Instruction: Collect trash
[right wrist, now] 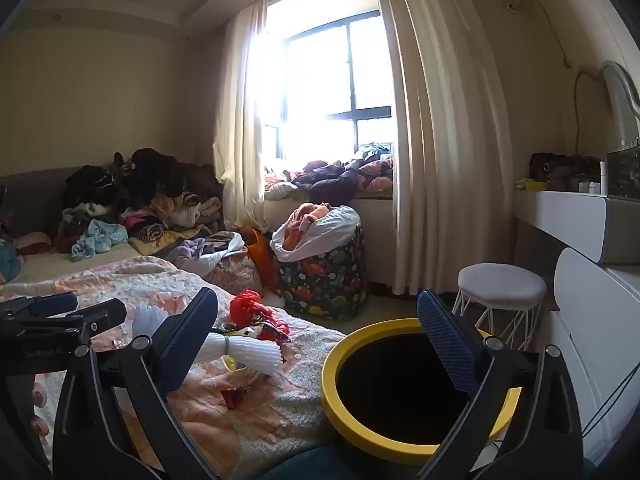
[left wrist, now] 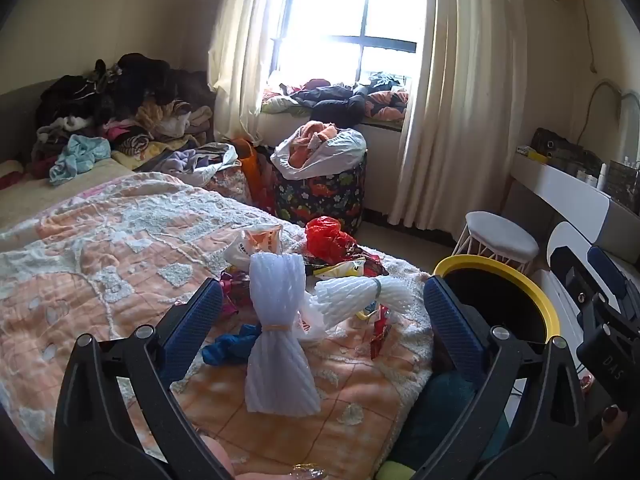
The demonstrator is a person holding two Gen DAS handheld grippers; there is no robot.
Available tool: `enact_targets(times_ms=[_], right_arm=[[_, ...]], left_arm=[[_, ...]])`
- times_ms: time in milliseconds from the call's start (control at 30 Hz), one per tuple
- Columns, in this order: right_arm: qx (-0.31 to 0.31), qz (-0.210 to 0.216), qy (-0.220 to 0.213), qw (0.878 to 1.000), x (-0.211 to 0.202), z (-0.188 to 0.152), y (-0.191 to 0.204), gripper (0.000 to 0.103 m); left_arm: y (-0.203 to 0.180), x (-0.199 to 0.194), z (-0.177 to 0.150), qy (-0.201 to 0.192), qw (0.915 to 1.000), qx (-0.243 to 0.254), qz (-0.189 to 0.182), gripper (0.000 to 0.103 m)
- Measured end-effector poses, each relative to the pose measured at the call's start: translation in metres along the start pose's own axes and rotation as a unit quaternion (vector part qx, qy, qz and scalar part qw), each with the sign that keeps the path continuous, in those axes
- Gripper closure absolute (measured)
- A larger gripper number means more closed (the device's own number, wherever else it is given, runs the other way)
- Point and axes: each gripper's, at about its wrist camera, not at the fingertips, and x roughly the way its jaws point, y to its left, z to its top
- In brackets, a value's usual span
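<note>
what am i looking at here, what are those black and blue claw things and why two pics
Those claws are handheld grippers, one in each of a person's hands, each with a camera looking along its blue fingers. One picture is from the left gripper, the other from the right gripper. Both are open and hold nothing. The left one points at trash on the bed's quilt: a white foam net bundle, a second foam net, a red plastic bag and wrappers. The right one hovers near a yellow-rimmed bin beside the bed.

The yellow bin's [right wrist: 412, 446] dark inside shows nothing. Small bottles [left wrist: 602, 174] on the counter [left wrist: 568, 188] are unreadable. The window [right wrist: 320, 92] is glare-washed.
</note>
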Motion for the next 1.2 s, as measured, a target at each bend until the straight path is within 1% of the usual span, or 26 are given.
enact_targets(times_ms=[200, 333, 367, 500, 1200], right_arm=[[-0.005, -0.003, 0.004, 1.000, 0.002, -0.004, 0.003, 0.006], [0.000, -0.004, 0.006, 1.000, 0.000, 0.006, -0.003, 0.006], [0.006, -0.004, -0.002, 1.000, -0.003, 0.002, -0.005, 0.006], [0.011, -0.003, -0.007, 1.000, -0.005, 0.002, -0.007, 0.006], [0.011, -0.005, -0.011, 1.000, -0.001, 0.001, -0.009, 0.006]], left_arm=[[0.000, 0.000, 0.000, -0.002, 1.0000, 0.001, -0.001, 0.010], [0.000, 0.000, 0.000, -0.002, 1.0000, 0.001, -0.001, 0.010], [0.000, 0.000, 0.000, -0.003, 1.0000, 0.000, -0.001, 0.010], [0.000, 0.000, 0.000, -0.004, 1.0000, 0.000, -0.001, 0.010], [0.000, 0.000, 0.000, -0.008, 1.0000, 0.001, -0.002, 0.010]])
